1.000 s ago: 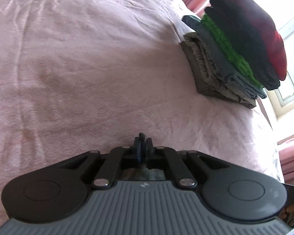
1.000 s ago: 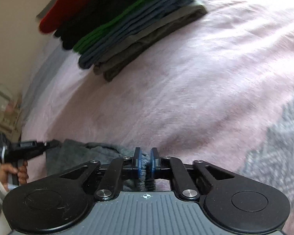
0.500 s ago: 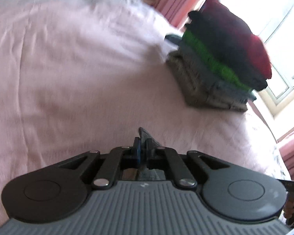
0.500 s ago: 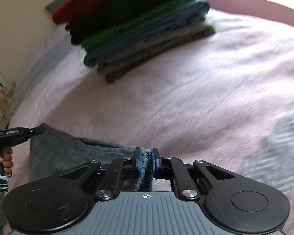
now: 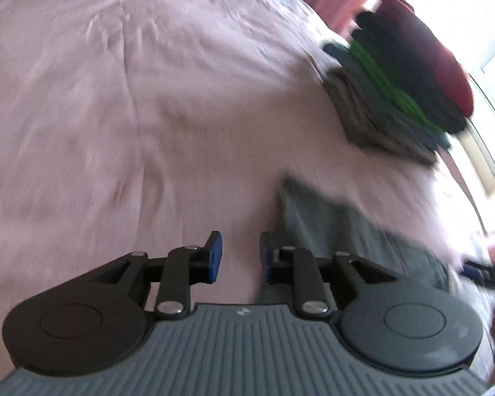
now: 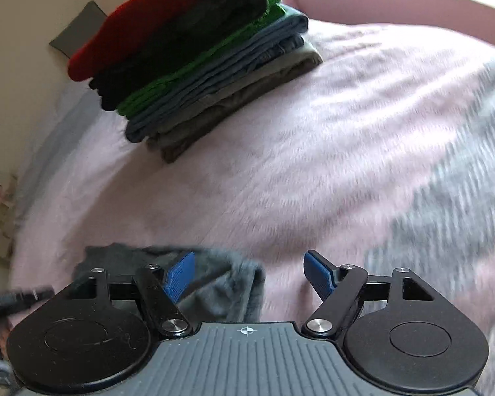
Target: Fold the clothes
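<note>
A grey garment [image 5: 330,227] lies on the pink bedspread [image 5: 148,99], just right of my left gripper [image 5: 237,254], which is open with nothing between its blue pads. In the right wrist view the same grey garment [image 6: 214,280] lies bunched under and left of my right gripper [image 6: 247,274], whose jaws stand wide open above it. A stack of folded clothes [image 6: 194,59], red on top, then black, green, blue and olive, sits further back on the bed; it appears in the left wrist view as the stack [image 5: 402,89] at upper right.
The pink bedspread [image 6: 313,151] has a grey patterned area [image 6: 452,217] at right. A window [image 5: 491,66] and pink curtains lie behind the stack. The other handheld gripper [image 6: 13,300] shows at the far left of the right wrist view.
Both grippers were shut on the grey garment and have opened, letting it drop onto the bed. Both views have shifted and are motion-blurred.
</note>
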`<move>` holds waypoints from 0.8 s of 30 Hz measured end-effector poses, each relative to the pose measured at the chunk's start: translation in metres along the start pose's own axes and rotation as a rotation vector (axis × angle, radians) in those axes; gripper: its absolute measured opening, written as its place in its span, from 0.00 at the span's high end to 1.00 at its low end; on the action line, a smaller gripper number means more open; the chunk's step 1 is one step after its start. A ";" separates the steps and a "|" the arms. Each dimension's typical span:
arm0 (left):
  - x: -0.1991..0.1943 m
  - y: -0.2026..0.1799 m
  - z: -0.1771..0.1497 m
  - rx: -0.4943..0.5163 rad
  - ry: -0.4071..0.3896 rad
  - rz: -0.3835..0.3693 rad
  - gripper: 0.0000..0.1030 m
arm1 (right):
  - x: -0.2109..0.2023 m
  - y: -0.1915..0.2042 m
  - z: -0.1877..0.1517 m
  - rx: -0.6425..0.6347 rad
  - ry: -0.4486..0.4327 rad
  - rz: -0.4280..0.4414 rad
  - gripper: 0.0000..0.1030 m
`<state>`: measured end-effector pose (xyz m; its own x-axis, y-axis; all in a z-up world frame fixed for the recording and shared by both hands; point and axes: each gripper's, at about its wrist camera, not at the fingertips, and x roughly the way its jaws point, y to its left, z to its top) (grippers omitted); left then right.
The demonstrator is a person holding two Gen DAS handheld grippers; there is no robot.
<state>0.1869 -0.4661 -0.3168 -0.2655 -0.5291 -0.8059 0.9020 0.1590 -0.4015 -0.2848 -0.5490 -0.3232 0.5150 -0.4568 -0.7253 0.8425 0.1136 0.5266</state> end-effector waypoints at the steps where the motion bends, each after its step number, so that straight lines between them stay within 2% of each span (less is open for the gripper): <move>1: -0.010 -0.001 -0.015 -0.012 0.034 -0.016 0.82 | -0.006 -0.001 -0.004 0.010 0.018 0.016 0.26; 5: -0.024 -0.004 -0.061 -0.053 0.140 -0.047 0.78 | -0.024 -0.004 -0.030 0.022 0.100 0.012 0.26; 7: -0.023 -0.002 -0.074 -0.071 0.152 -0.017 0.76 | -0.029 -0.007 -0.043 0.038 0.135 0.001 0.26; 9: -0.020 0.003 -0.079 -0.092 0.144 0.018 0.76 | -0.034 -0.008 -0.052 0.056 0.155 -0.012 0.26; 11: -0.019 0.004 -0.082 -0.097 0.138 0.003 0.78 | -0.038 -0.009 -0.059 0.070 0.167 -0.021 0.26; 12: -0.019 0.002 -0.083 -0.085 0.140 -0.010 0.93 | -0.040 -0.010 -0.062 0.072 0.169 -0.025 0.26; 13: -0.019 0.000 -0.085 -0.068 0.146 -0.028 1.00 | -0.042 -0.011 -0.064 0.073 0.170 -0.028 0.26; 16: -0.027 -0.007 -0.089 -0.020 0.126 -0.026 1.00 | -0.045 -0.013 -0.068 0.078 0.174 -0.037 0.26; 20: -0.041 -0.005 -0.094 0.005 0.046 0.042 1.00 | -0.049 -0.014 -0.073 0.067 0.175 -0.049 0.26; 22: -0.042 -0.005 -0.099 0.022 0.037 0.070 1.00 | -0.051 -0.015 -0.076 0.064 0.179 -0.057 0.26; 24: -0.035 -0.006 -0.105 0.034 0.062 0.092 1.00 | -0.052 -0.017 -0.079 0.061 0.183 -0.065 0.26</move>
<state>0.1555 -0.3609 -0.3317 -0.2005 -0.4611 -0.8644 0.9341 0.1759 -0.3106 -0.3133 -0.4574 -0.3292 0.4846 -0.2932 -0.8242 0.8667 0.0332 0.4978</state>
